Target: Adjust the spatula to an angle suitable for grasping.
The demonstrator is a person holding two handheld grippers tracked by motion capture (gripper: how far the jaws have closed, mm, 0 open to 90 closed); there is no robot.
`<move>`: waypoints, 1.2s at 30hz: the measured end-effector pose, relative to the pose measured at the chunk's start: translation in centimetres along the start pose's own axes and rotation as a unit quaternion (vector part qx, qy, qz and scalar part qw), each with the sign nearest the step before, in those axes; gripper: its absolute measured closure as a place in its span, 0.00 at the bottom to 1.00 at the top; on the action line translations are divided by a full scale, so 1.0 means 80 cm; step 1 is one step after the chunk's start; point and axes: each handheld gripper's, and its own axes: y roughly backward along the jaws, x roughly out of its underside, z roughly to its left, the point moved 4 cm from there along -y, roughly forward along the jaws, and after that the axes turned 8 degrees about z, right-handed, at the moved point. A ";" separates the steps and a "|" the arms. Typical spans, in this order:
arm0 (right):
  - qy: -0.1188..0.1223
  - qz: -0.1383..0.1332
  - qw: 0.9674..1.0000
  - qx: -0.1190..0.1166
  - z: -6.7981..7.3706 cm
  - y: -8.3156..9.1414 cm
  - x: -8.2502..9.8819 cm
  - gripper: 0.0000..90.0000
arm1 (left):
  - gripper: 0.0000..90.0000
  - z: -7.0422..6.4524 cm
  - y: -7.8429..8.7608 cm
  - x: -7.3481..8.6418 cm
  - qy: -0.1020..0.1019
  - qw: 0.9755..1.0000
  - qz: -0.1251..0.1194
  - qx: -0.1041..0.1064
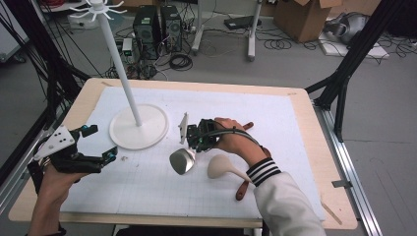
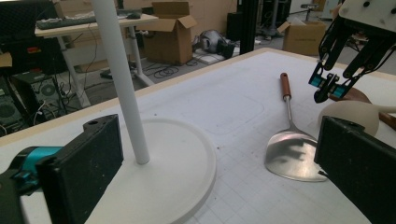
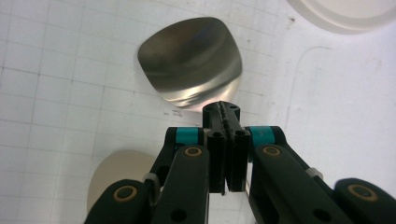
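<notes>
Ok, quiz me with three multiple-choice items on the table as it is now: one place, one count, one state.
1. The metal spatula lies:
A. between the stand's base and the beige spoon
B. hung on a hook
C. off the mat

2. Utensils lying on the mat:
A. one
B. two
C. four

3. The left gripper is:
A. open and empty
B. shut on the spatula
C. shut on nothing

Answers:
1 A, the high view shows its blade flat between the two.
2 B, spatula and spoon, nothing more.
3 A, its jaws stand wide apart in its own view with nothing between them.
</notes>
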 end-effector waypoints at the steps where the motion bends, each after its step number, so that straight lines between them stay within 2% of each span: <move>1: -0.004 0.001 1.000 0.001 -0.001 0.001 0.002 0.99 | 0.02 0.000 0.000 0.000 0.000 1.000 0.000 0.000; 6: -0.023 0.000 1.000 0.006 -0.011 0.007 0.010 0.99 | 0.02 0.000 -0.002 0.001 0.001 1.000 0.001 0.002; 9: -0.045 -0.010 0.999 0.007 -0.018 0.010 0.018 0.99 | 0.02 0.002 -0.003 0.003 0.005 1.000 0.002 0.003; 11: -0.057 -0.007 0.998 0.010 -0.023 0.011 0.026 0.99 | 0.02 0.005 -0.005 0.006 0.006 1.000 0.005 0.003; 18: -0.110 -0.016 0.994 0.019 -0.045 0.013 0.053 0.99 | 0.02 0.006 -0.005 0.007 0.010 1.000 0.005 0.004; 21: -0.145 -0.032 0.989 0.025 -0.056 0.017 0.064 0.99 | 0.02 0.006 -0.006 0.007 0.009 1.000 0.005 0.004; 24: -0.174 -0.031 0.984 0.028 -0.065 0.016 0.077 0.99 | 0.02 0.007 -0.006 0.008 0.009 1.000 0.006 0.005; 29: -0.194 -0.035 0.980 0.030 -0.072 0.016 0.089 0.99 | 0.02 0.007 -0.007 0.008 0.008 1.000 0.008 0.005; 33: -0.216 -0.033 0.975 0.033 -0.078 0.017 0.096 0.99 | 0.02 0.006 -0.007 0.008 0.006 1.000 0.009 0.006; 36: -0.246 -0.028 0.968 0.032 -0.085 0.015 0.105 0.99 | 0.02 0.005 -0.007 0.008 0.007 1.000 0.009 0.005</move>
